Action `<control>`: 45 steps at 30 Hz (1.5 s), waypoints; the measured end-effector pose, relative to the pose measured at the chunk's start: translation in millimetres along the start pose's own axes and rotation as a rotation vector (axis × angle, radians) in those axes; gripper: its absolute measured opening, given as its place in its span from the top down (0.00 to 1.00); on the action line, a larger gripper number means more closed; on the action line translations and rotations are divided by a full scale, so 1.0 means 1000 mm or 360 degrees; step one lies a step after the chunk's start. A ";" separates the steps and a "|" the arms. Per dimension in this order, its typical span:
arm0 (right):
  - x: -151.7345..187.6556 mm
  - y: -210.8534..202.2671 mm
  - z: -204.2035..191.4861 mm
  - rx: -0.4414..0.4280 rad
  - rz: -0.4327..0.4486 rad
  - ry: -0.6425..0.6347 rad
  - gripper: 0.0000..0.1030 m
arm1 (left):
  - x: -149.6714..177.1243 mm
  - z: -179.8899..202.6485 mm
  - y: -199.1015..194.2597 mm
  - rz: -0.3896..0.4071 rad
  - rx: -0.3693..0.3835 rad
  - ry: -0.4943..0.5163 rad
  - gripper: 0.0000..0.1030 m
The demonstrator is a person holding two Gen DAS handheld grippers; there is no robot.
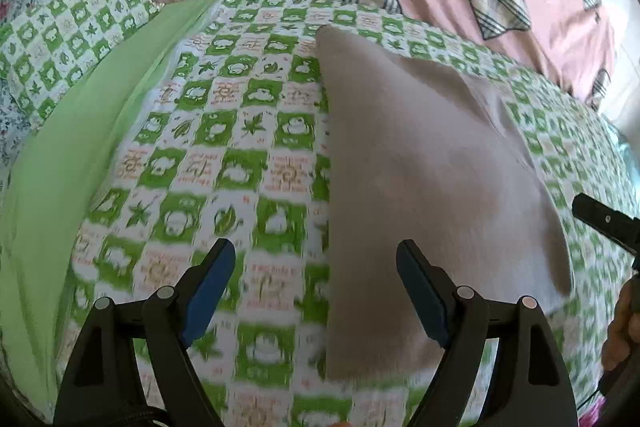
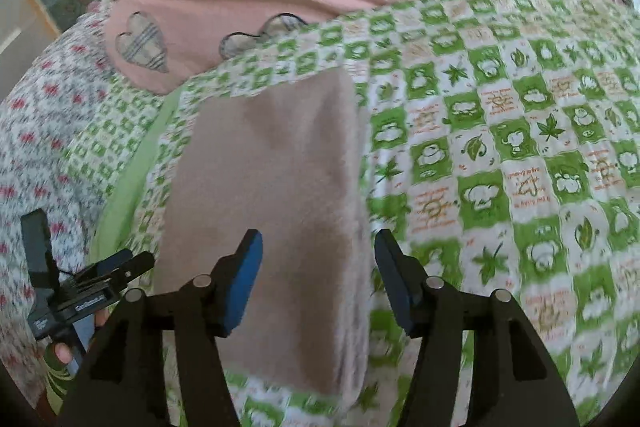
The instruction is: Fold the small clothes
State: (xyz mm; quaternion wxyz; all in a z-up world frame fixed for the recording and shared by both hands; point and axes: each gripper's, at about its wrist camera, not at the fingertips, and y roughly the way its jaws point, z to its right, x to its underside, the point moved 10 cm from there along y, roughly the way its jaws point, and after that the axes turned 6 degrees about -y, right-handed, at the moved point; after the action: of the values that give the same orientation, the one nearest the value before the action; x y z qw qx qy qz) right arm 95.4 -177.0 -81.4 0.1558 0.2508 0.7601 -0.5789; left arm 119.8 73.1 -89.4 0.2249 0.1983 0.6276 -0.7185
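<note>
On the green-checked bedsheet (image 1: 224, 131) lies a folded beige cloth (image 1: 420, 167); left gripper (image 1: 316, 291) and right gripper (image 2: 318, 279) hover above, fingers spread, grasping nothing.

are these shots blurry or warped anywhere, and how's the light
Left wrist: fisheye bends the sheet, its lower squares smear with motion blur; soft daylight, no glare. Right wrist: same bulge, blur across the cloth and right edge; the tool stays sharp.
</note>
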 end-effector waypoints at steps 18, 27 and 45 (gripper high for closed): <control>0.091 -0.040 -0.060 -0.0042 -0.0083 -0.0303 0.25 | 0.082 -0.020 -0.047 -0.0021 -0.0119 0.0085 0.17; 0.111 -0.043 -0.062 0.0009 -0.0128 -0.0319 0.24 | 0.099 -0.010 -0.054 -0.0051 -0.0100 0.0136 0.17; 0.098 -0.045 -0.072 -0.0006 -0.0095 -0.0358 0.19 | 0.069 0.011 -0.070 0.0057 -0.0136 0.0219 0.17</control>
State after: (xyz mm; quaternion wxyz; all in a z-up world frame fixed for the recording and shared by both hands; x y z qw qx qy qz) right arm -6.9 -97.6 -77.1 0.2234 0.1611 0.7460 -0.6063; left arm 23.8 64.4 -70.3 0.2024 0.2487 0.6679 -0.6716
